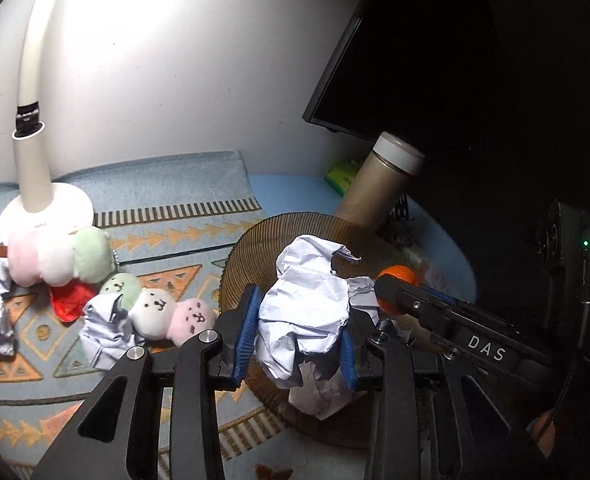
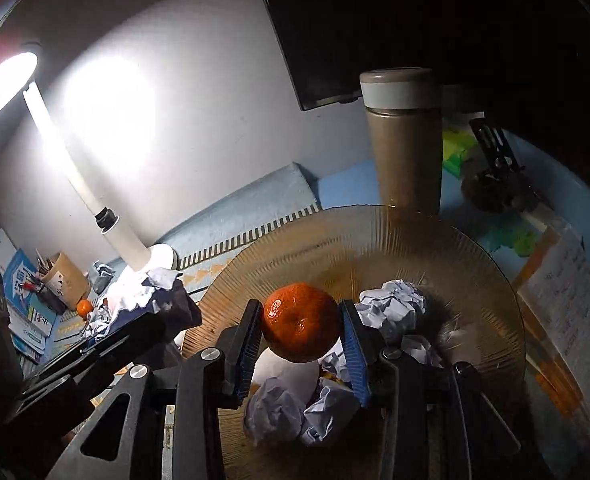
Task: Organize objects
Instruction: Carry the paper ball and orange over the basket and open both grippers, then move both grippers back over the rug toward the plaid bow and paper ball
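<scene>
The left gripper is clamped on a crumpled paper ball; the ball is pressed between the two blue pads and fills the gap between them. The ball is held over the near part of a ribbed amber glass bowl, which rests on a patterned blue mat. The right gripper is closed on an orange, which is gripped at its sides by the blue pads and held above the bowl. More crumpled paper balls lie inside the bowl beneath and beside the orange. In the left wrist view, the right gripper is seen just beside the held paper ball, with the orange at its tip. A tan flask with a pale lid stands behind the bowl. On the mat to the left, plush toys, further paper balls and a white desk lamp are placed well apart from the bowl. A second orange lies near a pen cup.
</scene>
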`<state>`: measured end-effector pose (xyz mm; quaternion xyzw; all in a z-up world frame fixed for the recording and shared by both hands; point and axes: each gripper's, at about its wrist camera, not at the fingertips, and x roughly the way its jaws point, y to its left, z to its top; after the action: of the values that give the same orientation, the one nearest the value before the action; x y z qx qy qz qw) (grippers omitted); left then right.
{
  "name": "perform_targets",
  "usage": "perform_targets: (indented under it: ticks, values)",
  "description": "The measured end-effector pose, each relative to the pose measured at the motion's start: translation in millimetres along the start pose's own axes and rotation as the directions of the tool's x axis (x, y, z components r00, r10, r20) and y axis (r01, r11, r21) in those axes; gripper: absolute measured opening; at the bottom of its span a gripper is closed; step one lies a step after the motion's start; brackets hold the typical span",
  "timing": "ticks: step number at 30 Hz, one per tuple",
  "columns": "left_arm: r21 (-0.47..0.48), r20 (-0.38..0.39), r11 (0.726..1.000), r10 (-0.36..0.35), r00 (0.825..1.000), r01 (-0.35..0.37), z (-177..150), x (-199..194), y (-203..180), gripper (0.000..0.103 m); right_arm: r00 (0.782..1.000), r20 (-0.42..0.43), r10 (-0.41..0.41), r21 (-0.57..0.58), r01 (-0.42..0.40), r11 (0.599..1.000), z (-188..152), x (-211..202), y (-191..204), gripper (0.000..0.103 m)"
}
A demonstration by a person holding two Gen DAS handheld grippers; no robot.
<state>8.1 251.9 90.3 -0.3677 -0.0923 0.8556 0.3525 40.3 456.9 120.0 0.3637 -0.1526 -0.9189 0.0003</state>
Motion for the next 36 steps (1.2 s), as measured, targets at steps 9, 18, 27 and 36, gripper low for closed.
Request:
perform_targets:
  ticks: [9, 18, 27, 36]
  values:
    - [-0.082, -0.058, 0.994, -0.082, 0.995, 0.078, -6, 22, 16, 0.046, 1.000, 0.023, -0.014, -0.032, 0.015, 0.999, -6, -3, -1, 0.051]
    - [-0.040, 0.067, 0.997, 0.062, 0.996, -0.059, -19, -82, 45, 0.046, 0.994, 0.044, 0.095, -0.202, -0.085, 0.976, -35, -35, 85, 0.052]
    - [-0.165, 0.157, 0.919, 0.384, 0.910, -0.359, -62, -180, 128, 0.082, 0.977, -0.080, 0.198, -0.318, -0.213, 0.924, -92, 12, 179, 0.061]
    - [-0.249, 0.061, 0.840, 0.510, 0.858, -0.482, -115, -166, 200, 0.082, 0.976, -0.139, 0.168, -0.413, -0.211, 0.886, -147, 66, 211, 0.061]
